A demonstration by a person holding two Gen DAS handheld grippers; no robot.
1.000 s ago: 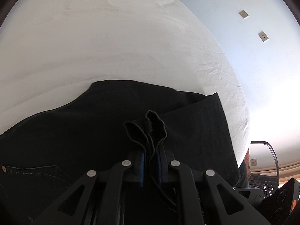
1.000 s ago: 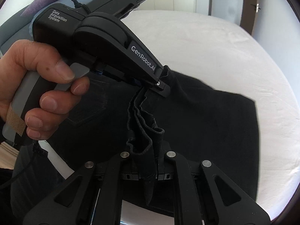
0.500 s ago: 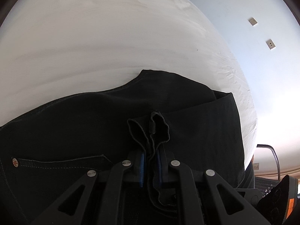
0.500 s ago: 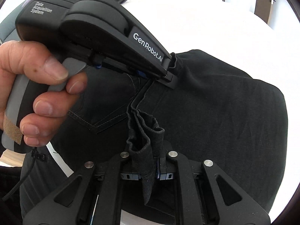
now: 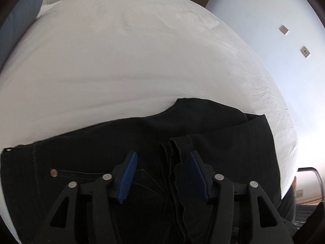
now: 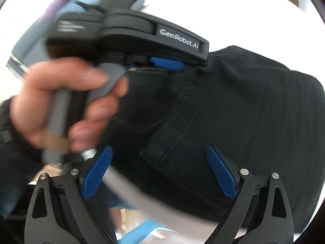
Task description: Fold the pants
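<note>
Black pants (image 5: 213, 134) lie folded on a white bed (image 5: 121, 50), near its front edge. My left gripper (image 5: 162, 172) is open just above them; a bunched hem edge (image 5: 178, 162) lies loose between its blue pads, against the right pad (image 5: 198, 174). A pocket rivet (image 5: 53, 172) shows at left. In the right wrist view, which is blurred, my right gripper (image 6: 160, 172) is open over the pants (image 6: 243, 111), holding nothing. The left gripper's body (image 6: 154, 40), held by a hand (image 6: 67, 105), is just ahead of it.
The bed stretches far beyond the pants, with a blue pillow (image 5: 18, 30) at the far left. A white wall with sockets (image 5: 284, 29) runs along the right. A chair frame (image 5: 312, 179) stands beyond the bed's right corner.
Both grippers have opened and let go of the bunched pants edge. The fabric has dropped flat onto the folded pants. The right gripper is moving, its view blurred.
</note>
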